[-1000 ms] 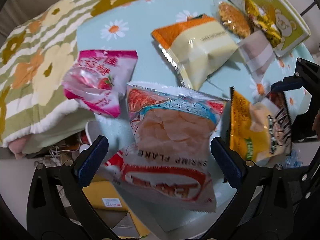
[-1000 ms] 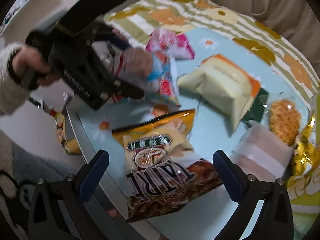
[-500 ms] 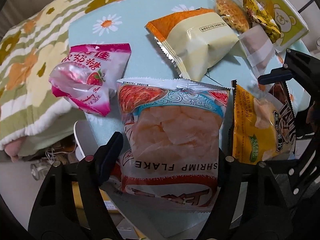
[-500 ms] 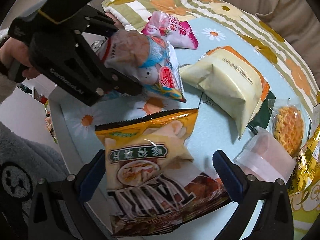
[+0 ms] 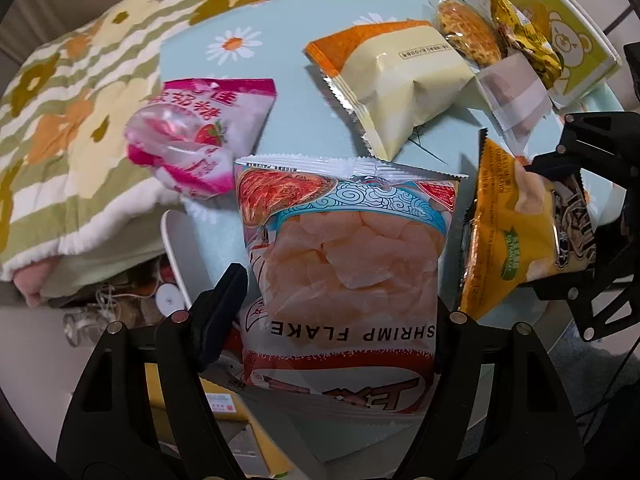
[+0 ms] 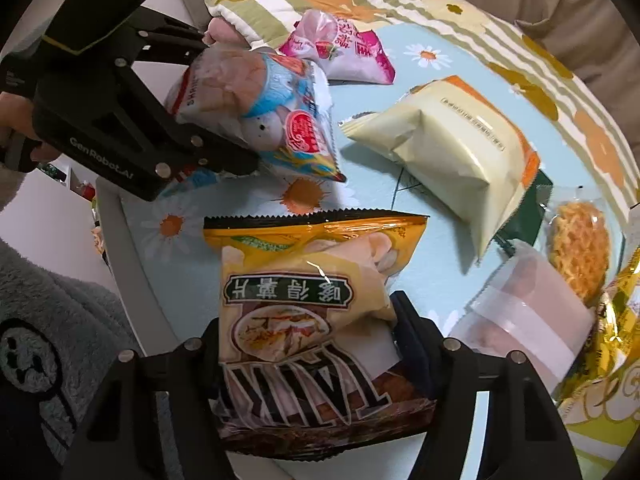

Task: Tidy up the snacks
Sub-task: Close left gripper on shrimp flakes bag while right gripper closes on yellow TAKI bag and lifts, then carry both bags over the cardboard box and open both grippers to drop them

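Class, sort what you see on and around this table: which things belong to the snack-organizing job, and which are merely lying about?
Part of the job:
shrimp flake bag
yellow chip bag
pink strawberry candy bag
cream-and-orange packet
waffle snack
green bear box

Lying about:
flowered blanket
cables under the table

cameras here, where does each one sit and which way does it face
Left wrist: on the left gripper, looking steeply down at the shrimp flake bag clamped in its jaws; the right gripper shows at right.
Right wrist: on the right gripper, looking down at the yellow chip bag it has just closed on; a hand and grey sleeve show at left.
Shared: both bags, pink candy bag, cream pack.
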The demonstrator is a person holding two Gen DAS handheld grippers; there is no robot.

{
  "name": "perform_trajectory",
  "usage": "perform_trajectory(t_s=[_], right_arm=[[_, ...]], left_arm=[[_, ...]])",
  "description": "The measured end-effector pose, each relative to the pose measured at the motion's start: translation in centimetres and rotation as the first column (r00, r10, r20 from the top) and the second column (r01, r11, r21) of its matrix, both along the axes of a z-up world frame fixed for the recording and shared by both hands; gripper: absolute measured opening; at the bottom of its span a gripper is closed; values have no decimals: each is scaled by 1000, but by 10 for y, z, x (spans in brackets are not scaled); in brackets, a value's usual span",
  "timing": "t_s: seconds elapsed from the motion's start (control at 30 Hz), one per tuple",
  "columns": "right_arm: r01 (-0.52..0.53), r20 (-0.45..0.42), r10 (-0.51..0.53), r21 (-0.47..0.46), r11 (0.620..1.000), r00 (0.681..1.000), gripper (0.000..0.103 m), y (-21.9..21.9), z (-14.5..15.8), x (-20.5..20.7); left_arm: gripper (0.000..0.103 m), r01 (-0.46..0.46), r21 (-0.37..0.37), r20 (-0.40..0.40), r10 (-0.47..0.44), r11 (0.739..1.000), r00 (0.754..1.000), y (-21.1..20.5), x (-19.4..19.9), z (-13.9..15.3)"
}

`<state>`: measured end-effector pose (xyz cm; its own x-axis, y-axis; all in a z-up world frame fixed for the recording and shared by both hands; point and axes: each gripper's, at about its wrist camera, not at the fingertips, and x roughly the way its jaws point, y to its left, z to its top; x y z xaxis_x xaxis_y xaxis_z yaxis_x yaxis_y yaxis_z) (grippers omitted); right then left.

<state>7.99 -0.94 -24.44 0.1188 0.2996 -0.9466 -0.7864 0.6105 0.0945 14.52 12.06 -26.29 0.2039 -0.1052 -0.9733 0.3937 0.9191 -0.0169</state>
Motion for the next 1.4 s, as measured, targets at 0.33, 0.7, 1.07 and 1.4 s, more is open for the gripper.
perform_trajectory(t_s=[0.33,0.7,1.07,1.4], right_arm=[[27,59,-32,78,997,998,63,-20,55,3],[252,117,-286,240,937,951,63,-107,138,30],[525,119,-573,282,803,811,63,-242,179,63],[634,163,-682,267,726,713,63,-337,189,78]], left_arm=[[72,-95,2,53,94,996,994,-6,-13,47],[72,-173,-24,190,175,985,966,-58,-8,127],[72,-142,-82,294,160,987,942,-170,29,179],[72,-64,-157,271,106,985,957,-294,73,175]])
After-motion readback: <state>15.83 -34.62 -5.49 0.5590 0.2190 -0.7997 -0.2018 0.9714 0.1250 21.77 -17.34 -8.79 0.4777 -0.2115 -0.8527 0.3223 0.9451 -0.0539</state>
